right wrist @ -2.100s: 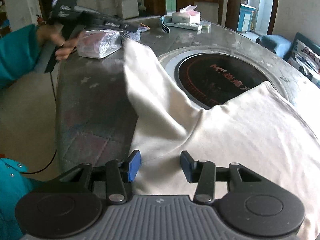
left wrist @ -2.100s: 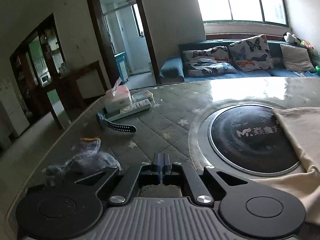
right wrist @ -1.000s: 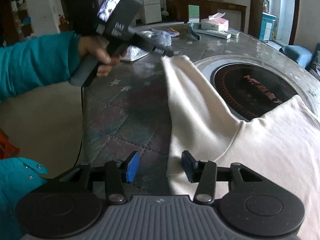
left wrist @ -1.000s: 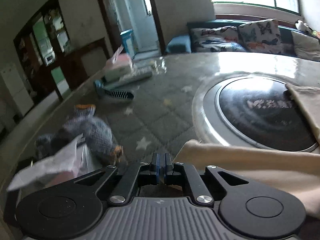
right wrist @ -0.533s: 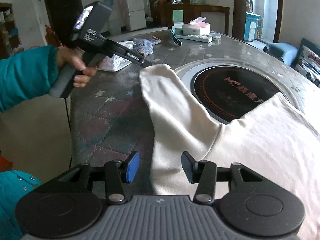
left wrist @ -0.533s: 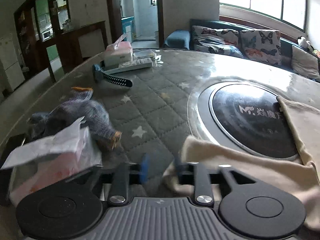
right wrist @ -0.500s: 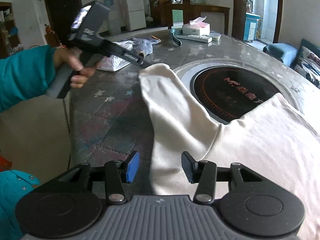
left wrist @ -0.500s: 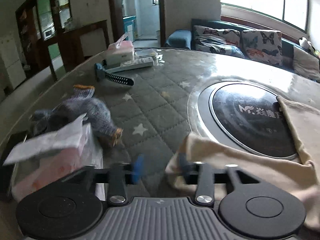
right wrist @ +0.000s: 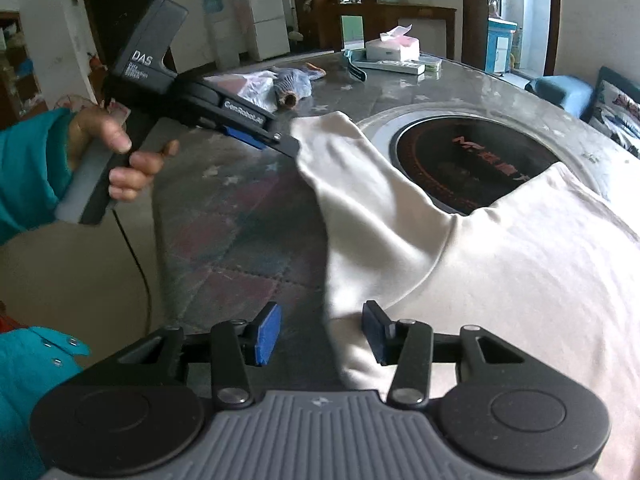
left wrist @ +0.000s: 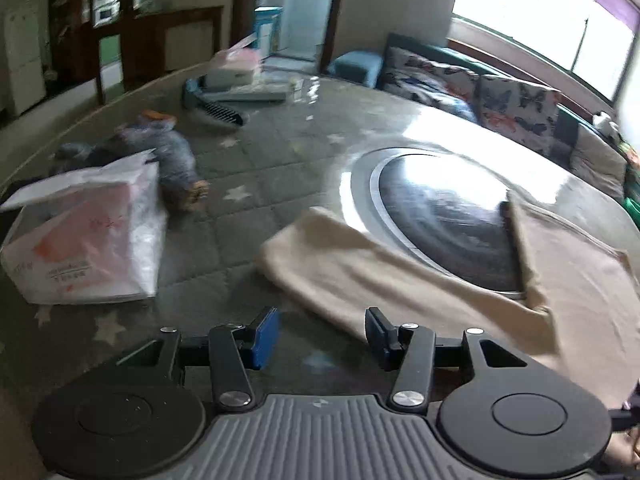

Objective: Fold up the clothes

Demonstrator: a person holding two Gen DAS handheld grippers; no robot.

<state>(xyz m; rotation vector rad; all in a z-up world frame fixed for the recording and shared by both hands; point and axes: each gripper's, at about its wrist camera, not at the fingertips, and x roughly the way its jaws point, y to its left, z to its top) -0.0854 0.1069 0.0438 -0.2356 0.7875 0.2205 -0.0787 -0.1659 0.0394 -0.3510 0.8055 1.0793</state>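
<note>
A cream garment (right wrist: pixel 500 264) lies on the round table, its sleeve (left wrist: pixel 360 264) stretched out to the left past the dark round cooktop (left wrist: pixel 444 216). My left gripper (left wrist: pixel 322 334) is open and empty, just short of the sleeve's near edge. From the right wrist view the left gripper (right wrist: pixel 280 140) sits at the sleeve's cuff end (right wrist: pixel 320 136). My right gripper (right wrist: pixel 322 334) is open, its jaws on either side of the garment's lower edge near the armpit, holding nothing.
A white plastic bag (left wrist: pixel 88 236) lies left of the sleeve, with a grey-blue knitted piece (left wrist: pixel 168 160) behind it. A tissue box (left wrist: pixel 236 66), remote and comb (left wrist: pixel 216 110) lie further back. The table's edge (right wrist: pixel 160 216) runs at left. A sofa (left wrist: pixel 500 96) stands beyond.
My left gripper has opened, let go of the sleeve cuff and drawn back from it. The sleeve now lies flat on the table. The right gripper has stayed open in place.
</note>
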